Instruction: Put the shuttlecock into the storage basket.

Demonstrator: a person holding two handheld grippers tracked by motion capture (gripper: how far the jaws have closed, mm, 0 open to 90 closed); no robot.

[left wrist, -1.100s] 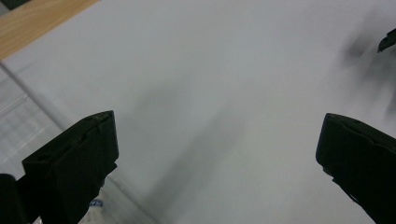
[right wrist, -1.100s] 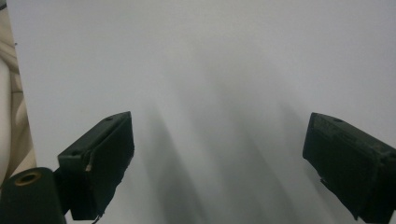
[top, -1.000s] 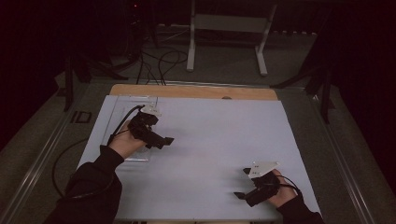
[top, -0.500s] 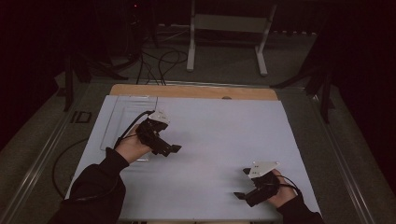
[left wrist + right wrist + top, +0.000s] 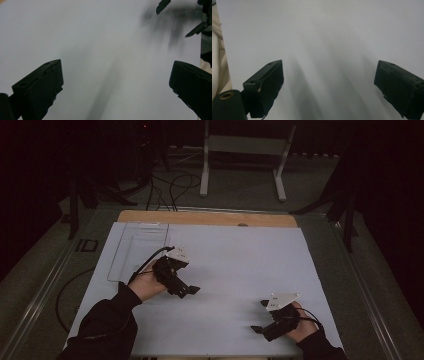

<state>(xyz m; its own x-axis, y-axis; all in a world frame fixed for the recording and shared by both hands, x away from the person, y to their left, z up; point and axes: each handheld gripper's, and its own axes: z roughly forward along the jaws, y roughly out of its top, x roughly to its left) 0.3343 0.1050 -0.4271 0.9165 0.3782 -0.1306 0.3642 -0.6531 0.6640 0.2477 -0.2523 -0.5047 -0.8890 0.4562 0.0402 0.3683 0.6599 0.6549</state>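
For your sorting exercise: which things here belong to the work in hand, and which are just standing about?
In the work:
- left gripper, open, empty
- right gripper, open, empty
- clear tray, nearest the left gripper
- white sheet under both

Standing about:
- white frame on the floor beyond the table
- cables on the floor

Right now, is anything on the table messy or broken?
Nothing stands out. The white sheet lies flat and clean, and the clear tray sits straight at its far left corner. The left gripper and right gripper are open, holding nothing.
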